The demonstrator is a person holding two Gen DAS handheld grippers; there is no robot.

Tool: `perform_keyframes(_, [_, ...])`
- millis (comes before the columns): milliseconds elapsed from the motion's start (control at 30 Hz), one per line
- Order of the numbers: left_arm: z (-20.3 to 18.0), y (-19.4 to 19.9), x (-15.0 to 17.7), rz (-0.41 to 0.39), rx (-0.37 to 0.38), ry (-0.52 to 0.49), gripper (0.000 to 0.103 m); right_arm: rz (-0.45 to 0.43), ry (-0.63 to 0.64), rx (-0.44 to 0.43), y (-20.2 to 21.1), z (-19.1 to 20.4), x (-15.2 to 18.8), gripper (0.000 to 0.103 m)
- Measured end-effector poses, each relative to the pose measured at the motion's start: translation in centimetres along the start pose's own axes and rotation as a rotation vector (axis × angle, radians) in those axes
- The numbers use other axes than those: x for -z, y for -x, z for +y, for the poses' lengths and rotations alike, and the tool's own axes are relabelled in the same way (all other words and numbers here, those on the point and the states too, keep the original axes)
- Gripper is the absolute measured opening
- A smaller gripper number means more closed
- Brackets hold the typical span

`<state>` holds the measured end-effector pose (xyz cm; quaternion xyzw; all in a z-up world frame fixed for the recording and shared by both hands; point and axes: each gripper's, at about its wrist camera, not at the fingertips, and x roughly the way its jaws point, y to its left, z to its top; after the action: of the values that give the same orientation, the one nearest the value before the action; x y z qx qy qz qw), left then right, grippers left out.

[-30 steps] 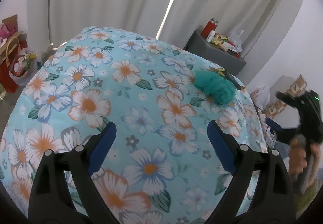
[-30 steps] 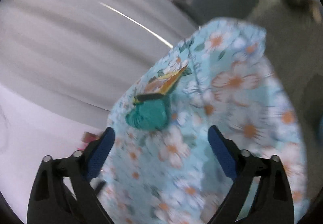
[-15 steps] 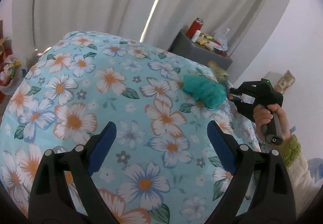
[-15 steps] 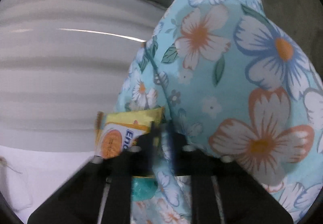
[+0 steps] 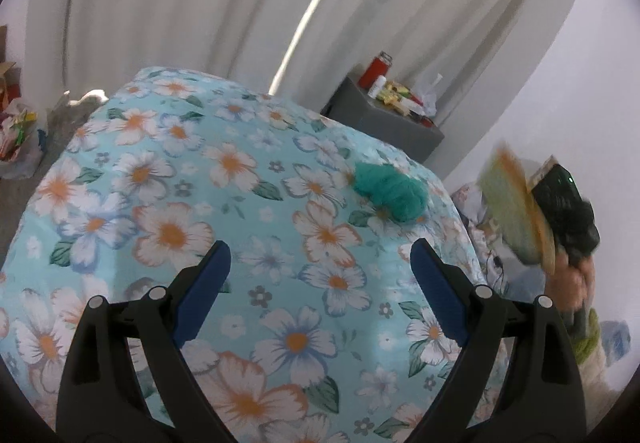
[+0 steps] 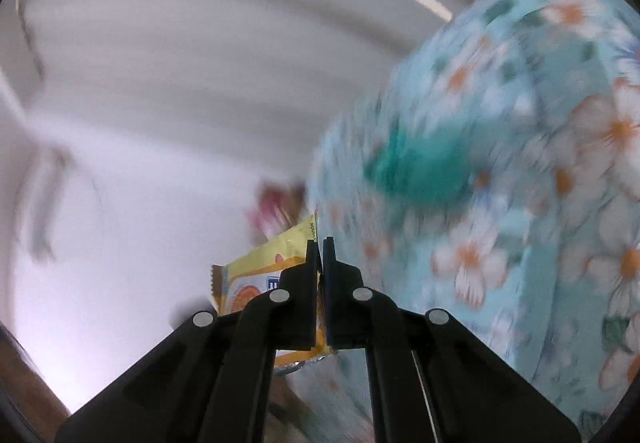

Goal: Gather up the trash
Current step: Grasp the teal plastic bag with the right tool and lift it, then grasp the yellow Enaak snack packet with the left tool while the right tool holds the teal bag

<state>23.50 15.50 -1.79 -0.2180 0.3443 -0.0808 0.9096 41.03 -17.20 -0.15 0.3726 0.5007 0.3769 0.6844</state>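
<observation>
My right gripper (image 6: 320, 249) is shut on a yellow snack wrapper (image 6: 260, 267) and holds it in the air beside the bed; the wrapper (image 5: 516, 211) and the right gripper (image 5: 564, 211) also show blurred at the right edge of the left wrist view. My left gripper (image 5: 320, 263) is open and empty above the floral bedspread (image 5: 200, 203). A teal fuzzy cloth (image 5: 390, 193) lies on the bed's far right part; it shows blurred in the right wrist view (image 6: 416, 171).
A grey bedside cabinet (image 5: 384, 123) with a red jar (image 5: 376, 69) and small clutter stands behind the bed by the white curtains. A plastic bag (image 5: 18, 147) with colourful contents sits on the floor at the left. A white wall is at the right.
My right gripper closed on the yellow wrapper at the bed's corner and lifted it away from the bed to the right. The left gripper stayed open over the bedspread.
</observation>
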Motion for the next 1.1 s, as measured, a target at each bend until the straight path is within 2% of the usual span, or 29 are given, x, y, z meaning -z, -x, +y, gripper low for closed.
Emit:
perform_keyframes(33, [0.3,0.2,0.0,-0.003,-0.016,0.006,0.087,0.062,0.058,0.072,-1.5,0.9,0.8,0.005])
perform_keyframes(67, [0.7,0.4,0.1,-0.004,-0.037,0.011,0.087,0.123,0.109,0.156,-3.1,1.5,1.7,0.014])
perform_keyframes(100, [1.0,0.5,0.1,-0.004,-0.047,0.016,0.087,0.162,0.142,0.217,-4.2,1.8,2.2,0.034])
perform_keyframes(167, [1.6,0.8,0.3,-0.002,-0.058,0.040,0.087,0.222,0.229,0.352,-6.5,2.7,3.1,0.054])
perform_keyframes(267, [1.9,1.1,0.6,0.000,-0.056,0.046,0.087,0.204,0.303,0.404,-7.3,3.7,2.6,0.054])
perform_keyframes(333, [1.9,1.1,0.8,0.007,-0.056,0.038,0.087,0.088,0.392,0.486,-6.2,4.8,1.4,0.055])
perform_keyframes(400, [2.0,1.1,0.9,0.015,-0.051,0.035,0.087,-0.019,0.530,0.578,-5.7,6.0,0.5,0.069])
perform_keyframes(433, [2.0,1.1,1.0,0.019,-0.049,0.035,0.087,-0.055,0.622,0.647,-5.9,6.7,0.0,0.071])
perform_keyframes(500, [1.9,0.9,1.2,0.025,-0.045,0.036,0.087,-0.027,0.734,0.757,-7.9,6.9,-1.6,0.072])
perform_keyframes(533, [1.8,0.8,1.3,0.032,-0.042,0.035,0.087,0.019,0.773,0.808,-9.5,6.6,-2.3,0.072])
perform_keyframes(667, [1.5,0.4,1.9,0.061,-0.028,0.029,0.087,0.179,0.850,0.924,-14.4,4.0,-3.4,0.072])
perform_keyframes(733, [1.2,0.3,2.2,0.074,-0.019,0.022,0.087,0.221,0.807,0.952,-14.5,2.2,-4.0,0.072])
perform_keyframes(767, [1.1,0.3,2.3,0.079,-0.014,0.018,0.087,0.223,0.751,0.966,-14.5,1.4,-4.3,0.056])
perform_keyframes(867, [0.8,0.3,2.5,0.087,0.002,0.012,0.087,0.170,0.591,0.884,-12.0,0.6,-5.1,0.043])
perform_keyframes(1000, [0.0,-0.2,2.4,0.104,0.045,-0.004,0.087,0.055,0.381,0.738,-5.3,0.9,-3.4,0.040])
perform_keyframes(1100, [-0.6,-1.2,2.5,0.133,0.084,-0.004,0.084,-0.017,0.243,0.619,0.3,0.9,0.3,0.040])
